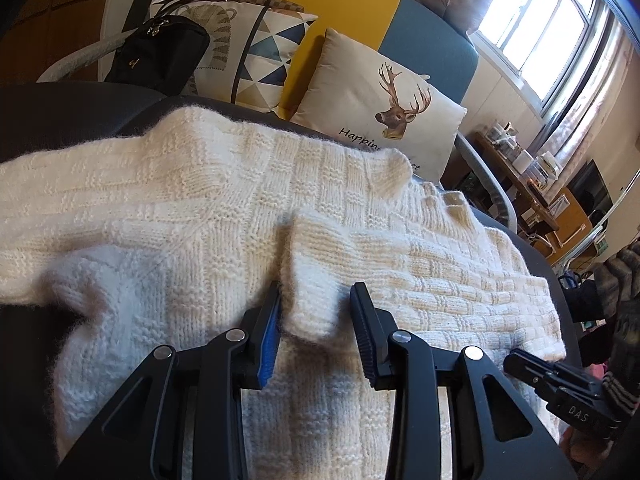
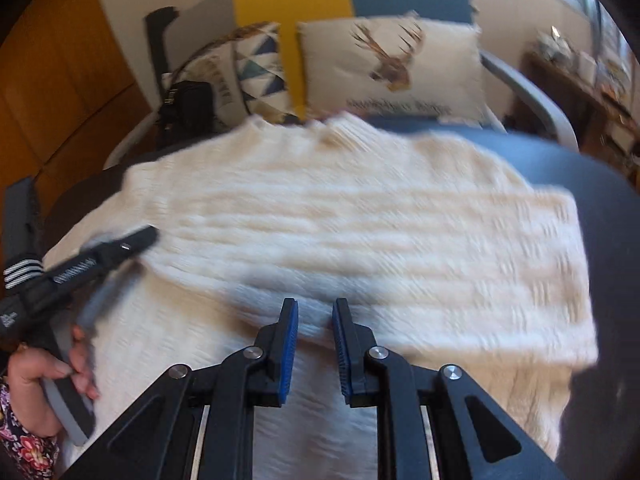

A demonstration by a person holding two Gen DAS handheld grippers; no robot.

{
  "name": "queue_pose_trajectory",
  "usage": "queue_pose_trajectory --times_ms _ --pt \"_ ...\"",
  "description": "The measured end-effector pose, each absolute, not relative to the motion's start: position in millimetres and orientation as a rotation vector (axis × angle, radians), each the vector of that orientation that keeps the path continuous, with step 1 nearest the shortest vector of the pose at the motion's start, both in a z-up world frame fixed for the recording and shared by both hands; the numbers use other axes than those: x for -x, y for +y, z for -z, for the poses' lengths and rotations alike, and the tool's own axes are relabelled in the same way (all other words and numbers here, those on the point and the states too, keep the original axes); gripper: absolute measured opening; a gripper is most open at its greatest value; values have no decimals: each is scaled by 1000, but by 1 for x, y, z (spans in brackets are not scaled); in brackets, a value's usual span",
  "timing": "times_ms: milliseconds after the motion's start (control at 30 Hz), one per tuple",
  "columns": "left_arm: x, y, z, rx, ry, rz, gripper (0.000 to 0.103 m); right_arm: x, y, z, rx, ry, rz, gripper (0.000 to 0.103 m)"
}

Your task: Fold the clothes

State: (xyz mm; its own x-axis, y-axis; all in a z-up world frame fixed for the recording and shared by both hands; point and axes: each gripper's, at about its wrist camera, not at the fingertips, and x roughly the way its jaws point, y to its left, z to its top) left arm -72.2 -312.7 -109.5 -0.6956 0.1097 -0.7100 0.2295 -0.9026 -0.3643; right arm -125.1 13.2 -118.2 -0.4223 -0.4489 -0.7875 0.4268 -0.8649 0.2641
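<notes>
Left tongs [image 1: 318, 312] on white sweater [image 1: 200, 208], dark tabletop [image 1: 72, 116], cushioned sofa [image 1: 432, 56]

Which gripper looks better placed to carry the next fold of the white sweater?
Probably the left. The left gripper has a folded cuff of the white sweater between its fingers, steady and sharp in view. The right gripper sits at a fold too, but its view is motion-blurred, so its grip is unclear.

Cream knit sweater [image 1: 208, 216], spread flat, sleeve cuff [image 1: 308, 300] folded across body
</notes>
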Motion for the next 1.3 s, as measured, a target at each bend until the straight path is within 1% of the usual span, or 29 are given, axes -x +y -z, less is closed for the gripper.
queue_pose_trajectory --times_ms 100,333,400,500,600,667,700,800,867,967,1033,1100,1167,1233,1300 --pt "73 -311 109 -1200 642 2748 36 122 16 122 -1240 -23 2294 17" --pt "75 -305 108 -1209 574 2738 36 134 58 87 -1170 -50 2413 17" --pt "74 -305 108 -1209 573 2738 36 154 86 87 -1224 -115 2487 17" --pt "74 -306 108 -1209 583 2740 36 175 116 103 -1325 -148 2527 17" --pt "74 -308 109 -1211 583 2741 36 176 118 113 -1316 -121 2499 17" --pt "74 -309 109 -1212 582 2741 36 172 108 101 -1322 -67 2527 17" --pt "74 -308 109 -1213 584 2742 37 170 102 95 -1326 -39 2542 20" --pt "73 -310 109 -1214 601 2749 38 154 69 74 -1184 -94 2449 20" --pt "73 -310 109 -1214 614 2753 39 144 31 68 -1129 -71 2333 21" --pt "72 -311 108 -1215 635 2761 41 131 -37 69 -1083 50 2221 21" --pt "72 -311 106 -1219 640 2763 42 128 -76 80 -1110 117 2190 21" --pt "69 -312 103 -1220 640 2767 42 129 -94 94 -1166 106 2176 21" --pt "63 -315 99 -1216 642 2771 42 130 -103 106 -1214 56 2179 21" --pt "54 -325 94 -1206 651 2763 42 127 -107 110 -1206 2 2167 21" --pt "41 -340 88 -1176 683 2747 42 123 -115 108 -1155 -1 2154 21"
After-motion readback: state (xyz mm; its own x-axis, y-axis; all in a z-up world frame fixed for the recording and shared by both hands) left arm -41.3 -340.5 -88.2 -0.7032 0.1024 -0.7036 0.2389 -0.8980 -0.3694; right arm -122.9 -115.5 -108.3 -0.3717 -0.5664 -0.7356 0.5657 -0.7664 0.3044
